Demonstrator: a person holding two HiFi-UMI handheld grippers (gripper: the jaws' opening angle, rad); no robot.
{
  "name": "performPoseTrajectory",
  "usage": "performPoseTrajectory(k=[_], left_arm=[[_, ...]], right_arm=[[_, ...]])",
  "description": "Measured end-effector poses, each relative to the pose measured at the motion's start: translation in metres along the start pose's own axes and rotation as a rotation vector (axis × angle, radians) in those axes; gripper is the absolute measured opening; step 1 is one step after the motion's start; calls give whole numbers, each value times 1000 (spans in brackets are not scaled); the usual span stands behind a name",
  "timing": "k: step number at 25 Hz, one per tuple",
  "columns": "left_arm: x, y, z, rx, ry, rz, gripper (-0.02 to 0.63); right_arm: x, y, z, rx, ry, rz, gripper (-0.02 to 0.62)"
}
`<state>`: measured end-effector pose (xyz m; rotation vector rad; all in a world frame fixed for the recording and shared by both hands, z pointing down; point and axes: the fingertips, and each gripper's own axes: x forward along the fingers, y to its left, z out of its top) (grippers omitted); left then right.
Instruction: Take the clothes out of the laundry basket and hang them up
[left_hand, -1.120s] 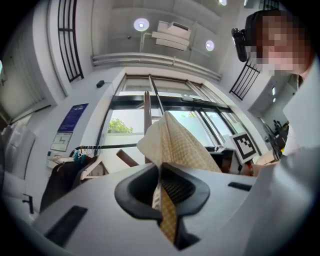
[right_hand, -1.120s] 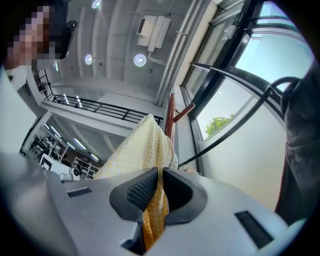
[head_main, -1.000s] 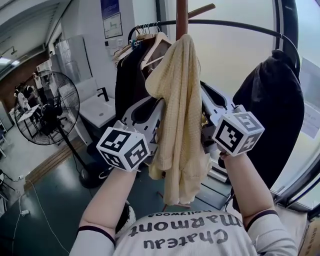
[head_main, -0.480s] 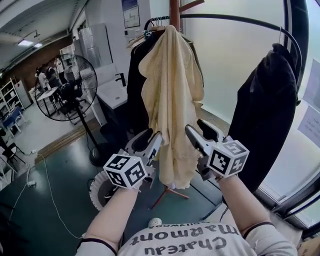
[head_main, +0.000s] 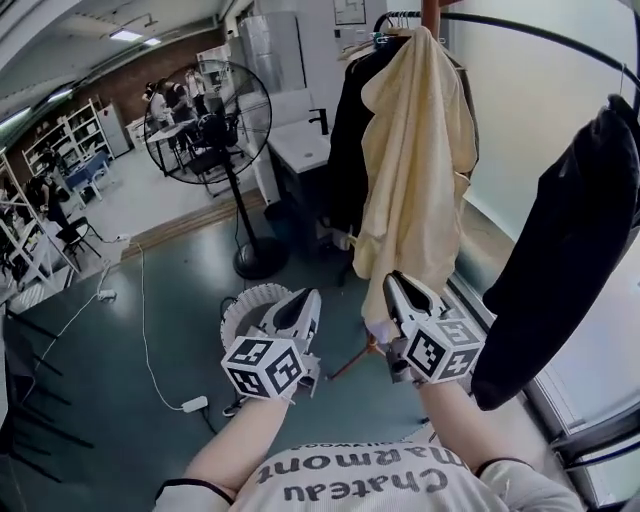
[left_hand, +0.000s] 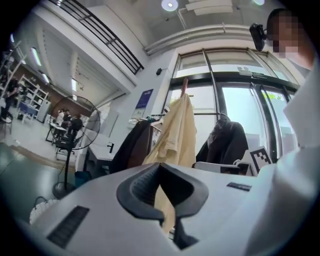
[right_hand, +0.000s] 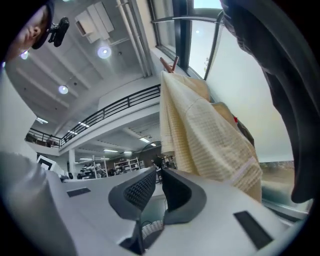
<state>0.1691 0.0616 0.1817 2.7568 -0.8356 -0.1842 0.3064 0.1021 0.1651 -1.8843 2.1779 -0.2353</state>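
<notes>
A cream garment (head_main: 415, 150) hangs from the top of the wooden pole (head_main: 432, 12) of the coat rack, free of both grippers. It also shows in the left gripper view (left_hand: 175, 135) and the right gripper view (right_hand: 210, 135). The white laundry basket (head_main: 248, 303) stands on the floor below, just past my left gripper (head_main: 304, 303). That gripper's jaws are shut and empty (left_hand: 167, 200). My right gripper (head_main: 396, 290) hangs just below the garment's hem. Its jaws have just been closing and a narrow slit remains, with nothing between them (right_hand: 156, 190).
Dark clothes (head_main: 350, 130) hang on hangers behind the cream garment. A black coat (head_main: 560, 250) hangs on the rail at the right, close to my right arm. A standing fan (head_main: 205, 120) and a sink counter (head_main: 300, 145) stand to the left. A cable (head_main: 145, 340) runs across the floor.
Both grippers have let go of the cream garment and dropped well below it. It stays hanging on the pole. The basket and floor have come into view.
</notes>
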Motion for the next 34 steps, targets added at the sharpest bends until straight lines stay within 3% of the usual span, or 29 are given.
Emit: performPoseTrajectory(k=[2, 7, 15, 22, 34], left_arm=[[-26, 9, 2, -29, -27, 53, 9], [-100, 26, 4, -9, -47, 130, 9], [-225, 61, 15, -30, -53, 277, 9], [-293, 67, 9, -58, -65, 341, 9], [-336, 65, 6, -100, -92, 361, 9]], right_arm=[[5, 28, -6, -24, 23, 43, 60], [13, 102, -22, -79, 65, 125, 61], [-2, 194, -54, -54, 104, 185, 60], [-24, 244, -91, 7, 182, 212, 61], [-42, 282, -111, 18, 226, 247, 61]])
